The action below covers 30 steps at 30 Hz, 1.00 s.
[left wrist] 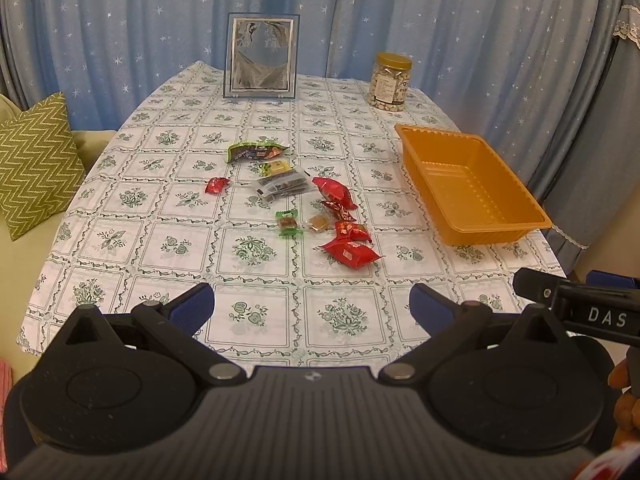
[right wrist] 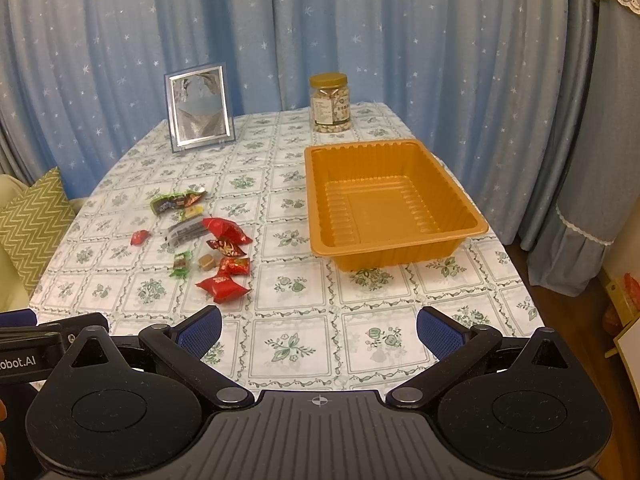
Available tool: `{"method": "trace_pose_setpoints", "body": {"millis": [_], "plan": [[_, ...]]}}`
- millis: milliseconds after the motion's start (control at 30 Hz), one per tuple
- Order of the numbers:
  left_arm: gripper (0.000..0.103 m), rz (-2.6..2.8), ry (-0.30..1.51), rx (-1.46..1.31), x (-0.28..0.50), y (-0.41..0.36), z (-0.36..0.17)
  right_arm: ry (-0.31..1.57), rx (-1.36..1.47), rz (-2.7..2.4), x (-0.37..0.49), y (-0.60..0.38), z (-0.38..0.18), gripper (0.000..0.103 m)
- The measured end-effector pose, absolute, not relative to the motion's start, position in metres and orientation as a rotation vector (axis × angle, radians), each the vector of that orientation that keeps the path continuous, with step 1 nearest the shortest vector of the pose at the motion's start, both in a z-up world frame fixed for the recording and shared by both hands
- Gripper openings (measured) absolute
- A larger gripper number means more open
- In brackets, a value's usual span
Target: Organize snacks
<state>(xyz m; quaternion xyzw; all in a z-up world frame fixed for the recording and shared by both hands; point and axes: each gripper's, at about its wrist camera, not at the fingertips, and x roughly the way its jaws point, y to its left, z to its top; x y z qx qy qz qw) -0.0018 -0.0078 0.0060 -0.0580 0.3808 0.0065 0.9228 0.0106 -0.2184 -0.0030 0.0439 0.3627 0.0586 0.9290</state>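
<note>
Several wrapped snacks lie loose on the tablecloth: red packets (left wrist: 350, 254) (right wrist: 222, 286), a green packet (left wrist: 256, 150) (right wrist: 176, 201), a small green candy (left wrist: 288, 222) (right wrist: 181, 264), a dark clear-wrapped pack (left wrist: 282, 186) (right wrist: 186, 232). An empty orange plastic tray (left wrist: 472, 184) (right wrist: 388, 200) stands to their right. My left gripper (left wrist: 312, 308) is open and empty above the near table edge. My right gripper (right wrist: 318, 330) is open and empty, in front of the tray.
A framed picture (left wrist: 260, 56) (right wrist: 200, 108) and a jar of nuts (left wrist: 390, 82) (right wrist: 330, 102) stand at the table's far end. Blue starred curtains hang behind. A green zigzag cushion (left wrist: 36, 164) lies on a sofa at left.
</note>
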Motion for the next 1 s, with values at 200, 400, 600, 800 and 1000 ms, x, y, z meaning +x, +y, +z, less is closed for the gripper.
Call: {"method": "trace_pose_setpoints", "body": {"millis": [200,400,600,800,1000], "plan": [[0.103,0.008,0.776,-0.109,-0.0031,-0.0073,0.0077,0.742,0.078,0.12,0.0106,-0.2195,-0.0019,0.103],[0.103,0.011,0.78,-0.116,-0.0046,-0.0075,0.006,0.741,0.083,0.117,0.008,-0.2204,-0.0031,0.103],[0.103,0.005,0.782,-0.116,-0.0041,-0.0105,0.005,0.741,0.086,0.114,0.0072,-0.2197,-0.0037,0.103],[0.103,0.005,0.784,-0.12,-0.0041,-0.0098,0.0037,0.745,0.084,0.111,0.0069,-0.2195,-0.0051,0.103],[0.103,0.009,0.783,-0.12,-0.0042,-0.0096,0.0036,0.746,0.085,0.112,0.008,-0.2192,-0.0057,0.103]]}}
